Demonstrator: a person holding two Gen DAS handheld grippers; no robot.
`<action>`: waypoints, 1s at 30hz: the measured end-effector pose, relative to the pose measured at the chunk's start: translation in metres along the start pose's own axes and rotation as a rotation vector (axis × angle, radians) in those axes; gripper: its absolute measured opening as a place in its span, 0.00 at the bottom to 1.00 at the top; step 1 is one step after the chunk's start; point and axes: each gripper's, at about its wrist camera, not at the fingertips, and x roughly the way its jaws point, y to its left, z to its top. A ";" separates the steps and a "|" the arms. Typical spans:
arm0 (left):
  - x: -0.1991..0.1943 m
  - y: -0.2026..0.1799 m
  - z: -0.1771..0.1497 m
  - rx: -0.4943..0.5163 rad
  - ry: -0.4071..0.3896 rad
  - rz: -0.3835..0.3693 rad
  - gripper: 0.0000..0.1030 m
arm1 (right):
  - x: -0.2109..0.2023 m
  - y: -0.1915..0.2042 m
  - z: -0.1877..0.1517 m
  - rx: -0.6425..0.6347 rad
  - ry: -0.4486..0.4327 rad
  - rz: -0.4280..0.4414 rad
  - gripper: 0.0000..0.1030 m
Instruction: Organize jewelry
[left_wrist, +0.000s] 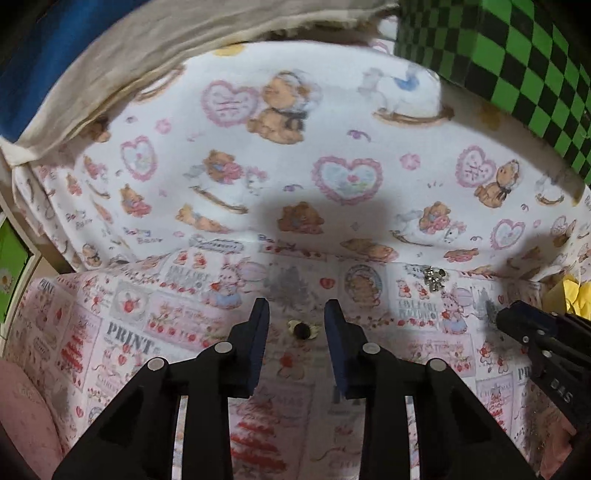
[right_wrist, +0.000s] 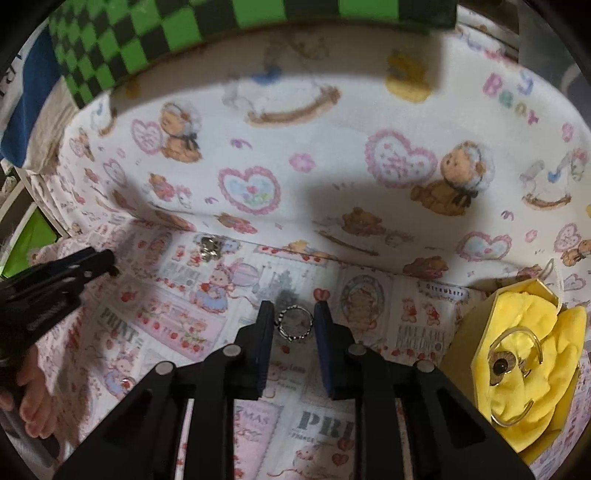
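Note:
In the left wrist view my left gripper is open, its fingertips on either side of a small gold piece with a dark stone lying on the pink printed cloth. A sparkly silver piece lies farther right. In the right wrist view my right gripper stands around a black-and-silver ring, jaws close on both sides; contact is unclear. A yellow box with yellow cloth holds gold bangles and a dark-stone piece.
A white bear-print cloth covers the surface beyond. A green-and-black checkered box stands at the back. The other gripper shows at each view's side: the right gripper and the left gripper. The sparkly piece also shows.

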 end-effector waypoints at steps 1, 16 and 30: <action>0.003 -0.001 0.001 -0.001 0.013 0.006 0.28 | -0.004 0.001 0.000 -0.007 -0.010 -0.005 0.20; -0.051 0.005 -0.016 -0.071 -0.018 -0.086 0.10 | -0.095 -0.014 -0.015 -0.031 -0.142 0.002 0.20; -0.160 -0.086 -0.019 -0.008 -0.249 -0.278 0.10 | -0.199 -0.104 -0.043 0.053 -0.377 0.049 0.20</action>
